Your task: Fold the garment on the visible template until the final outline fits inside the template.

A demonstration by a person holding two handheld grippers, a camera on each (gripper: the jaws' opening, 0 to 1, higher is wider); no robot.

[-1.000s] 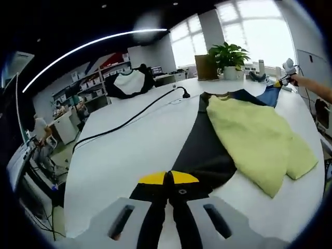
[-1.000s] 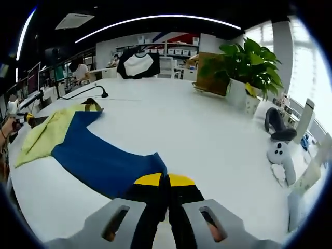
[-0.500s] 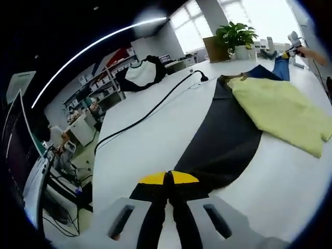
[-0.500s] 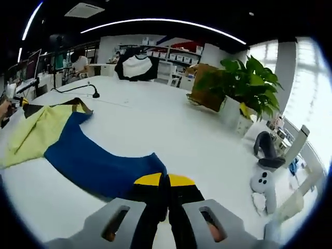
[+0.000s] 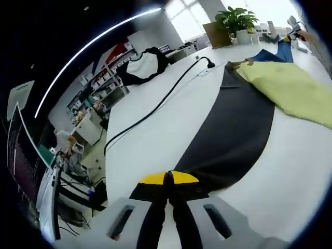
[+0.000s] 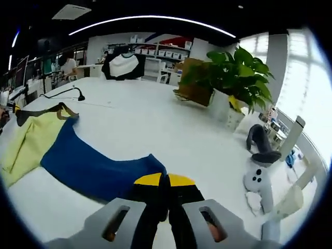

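The garment lies spread on a white table (image 5: 155, 140). It has a yellow-green body (image 5: 295, 88), a black sleeve (image 5: 236, 135) and a blue sleeve (image 6: 88, 166). My left gripper (image 5: 168, 181) is shut on the end of the black sleeve, which runs away from it toward the body. In the right gripper view my right gripper (image 6: 167, 184) is shut on the end of the blue sleeve, and the yellow-green body (image 6: 23, 148) lies at the far left. The right gripper (image 5: 290, 32) also shows tiny at the far end of the blue sleeve (image 5: 277, 52) in the left gripper view.
A black cable (image 5: 155, 109) with a plug crosses the table left of the black sleeve. A potted plant (image 6: 236, 78), a brown box (image 6: 194, 88), a black headset (image 6: 262, 148) and a white controller (image 6: 257, 179) stand on the right. Shelves and a black-and-white shirt (image 6: 122, 65) are behind.
Both views have swung: the left gripper has pulled the black sleeve outward so it lies longer and straighter. The right gripper still holds the blue sleeve; the body looks farther off.
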